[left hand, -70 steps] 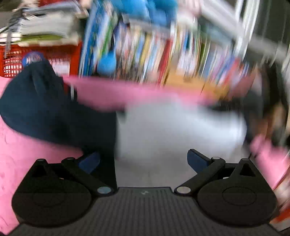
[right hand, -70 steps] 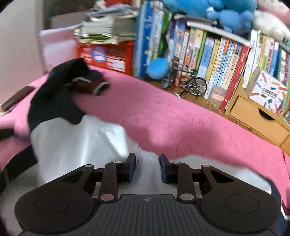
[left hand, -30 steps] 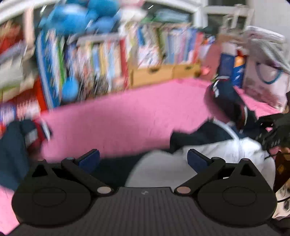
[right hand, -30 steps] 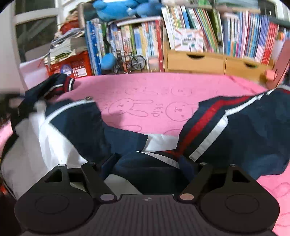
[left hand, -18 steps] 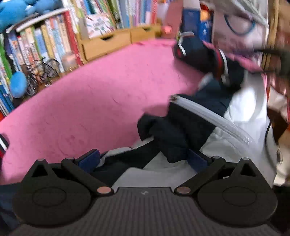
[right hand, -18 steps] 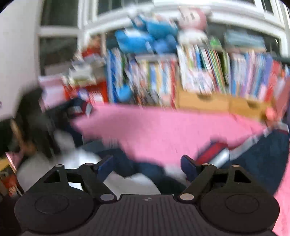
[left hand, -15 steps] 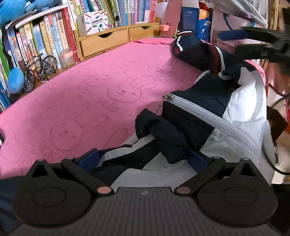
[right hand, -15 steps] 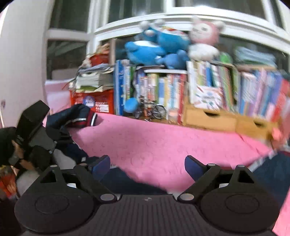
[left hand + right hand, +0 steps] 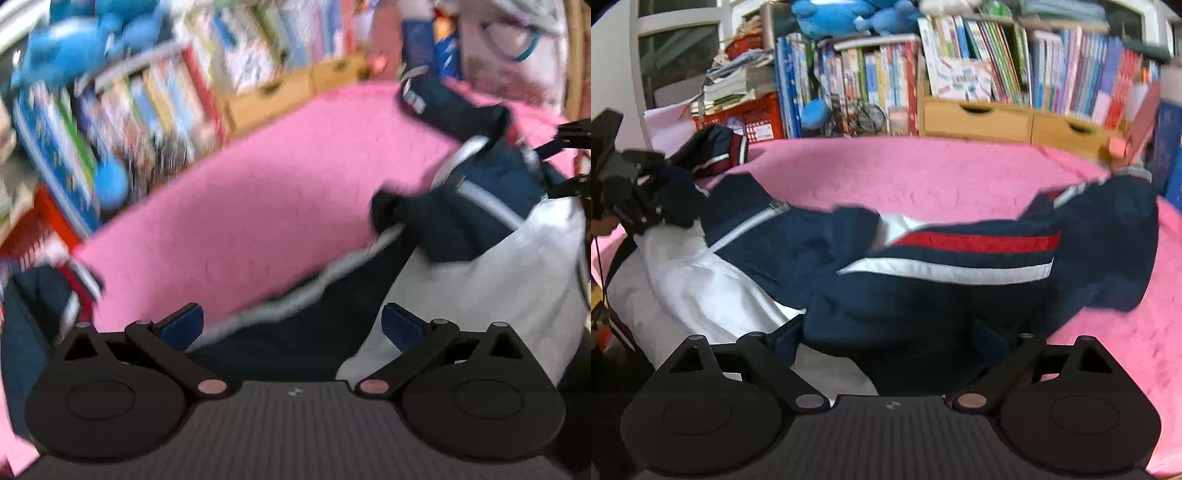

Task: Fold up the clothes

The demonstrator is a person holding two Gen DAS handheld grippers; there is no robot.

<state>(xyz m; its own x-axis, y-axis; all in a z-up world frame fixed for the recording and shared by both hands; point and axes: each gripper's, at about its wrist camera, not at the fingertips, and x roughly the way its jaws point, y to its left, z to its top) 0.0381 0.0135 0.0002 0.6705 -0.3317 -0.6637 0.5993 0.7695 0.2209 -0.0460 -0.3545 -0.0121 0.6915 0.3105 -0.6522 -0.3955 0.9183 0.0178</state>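
Jacket [image 9: 923,258], navy and white with a red stripe, lies rumpled across the pink bench [image 9: 923,177]. Left tool [image 9: 291,321] and right tool [image 9: 886,343] both stand apart over it, gripping nothing. Cloth looks light, limp and probably slick, so I'd pinch hems, cuffs or shoulder seams rather than loose middle fabric
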